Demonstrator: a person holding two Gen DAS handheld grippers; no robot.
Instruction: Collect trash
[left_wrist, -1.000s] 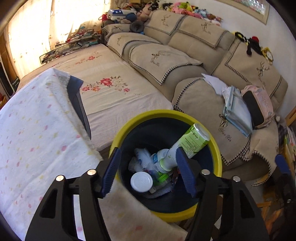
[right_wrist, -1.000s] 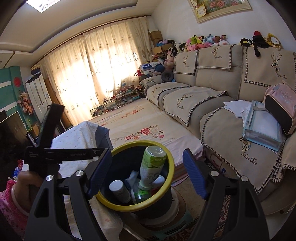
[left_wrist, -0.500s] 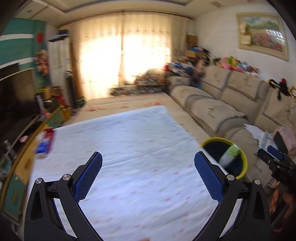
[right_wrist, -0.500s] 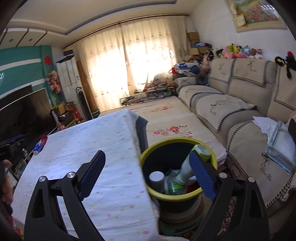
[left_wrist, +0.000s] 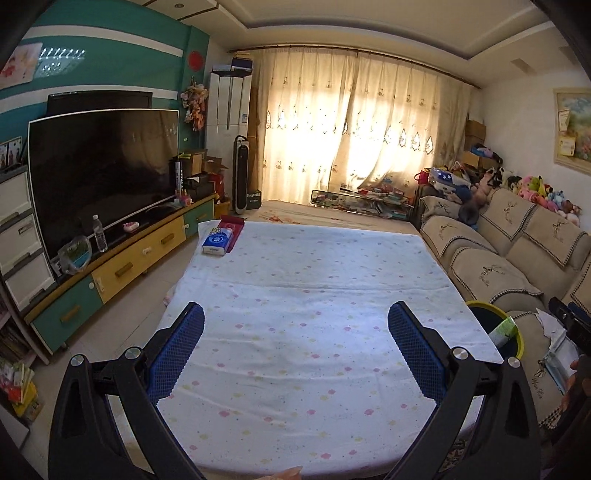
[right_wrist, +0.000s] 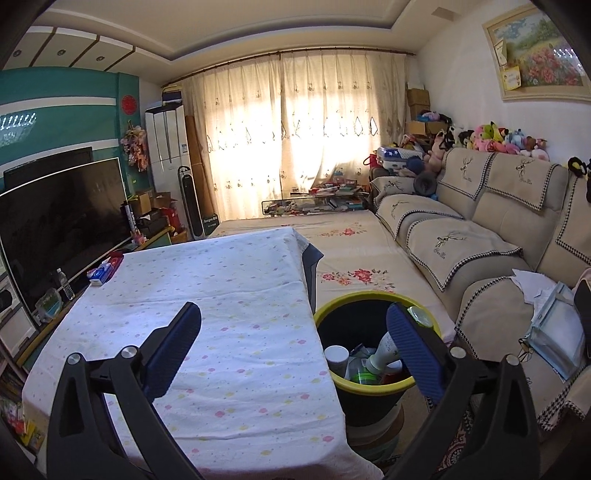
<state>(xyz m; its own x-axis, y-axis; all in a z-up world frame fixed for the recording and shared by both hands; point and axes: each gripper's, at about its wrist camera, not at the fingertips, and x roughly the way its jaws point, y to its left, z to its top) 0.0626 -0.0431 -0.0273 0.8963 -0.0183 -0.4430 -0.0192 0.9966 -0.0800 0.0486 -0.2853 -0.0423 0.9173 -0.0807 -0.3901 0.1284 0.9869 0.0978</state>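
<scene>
A black trash bin with a yellow rim (right_wrist: 354, 295) stands on the floor at the table's right side. It holds a green-and-white bottle (right_wrist: 384, 349), a white-capped jar (right_wrist: 336, 356) and other scraps. My right gripper (right_wrist: 293, 350) hovers above the table edge and the bin, its jaws opening, nothing between them. My left gripper (left_wrist: 295, 350) is open and empty, looking down the length of the table (left_wrist: 314, 277). In that view the bin (left_wrist: 517, 341) peeks out at the right edge with the bottle (left_wrist: 504, 328) sticking up.
A blue tissue pack (left_wrist: 218, 240) and a red box (left_wrist: 231, 226) lie at the table's far left corner. A TV (left_wrist: 99, 166) on a low cabinet runs along the left. The beige sofa (right_wrist: 461, 240) with papers and a bag fills the right.
My left gripper swung away from over the bin to face along the table, its jaws spreading wide. My right gripper pulled back and turned left, jaws widening. The bottle stays in the bin.
</scene>
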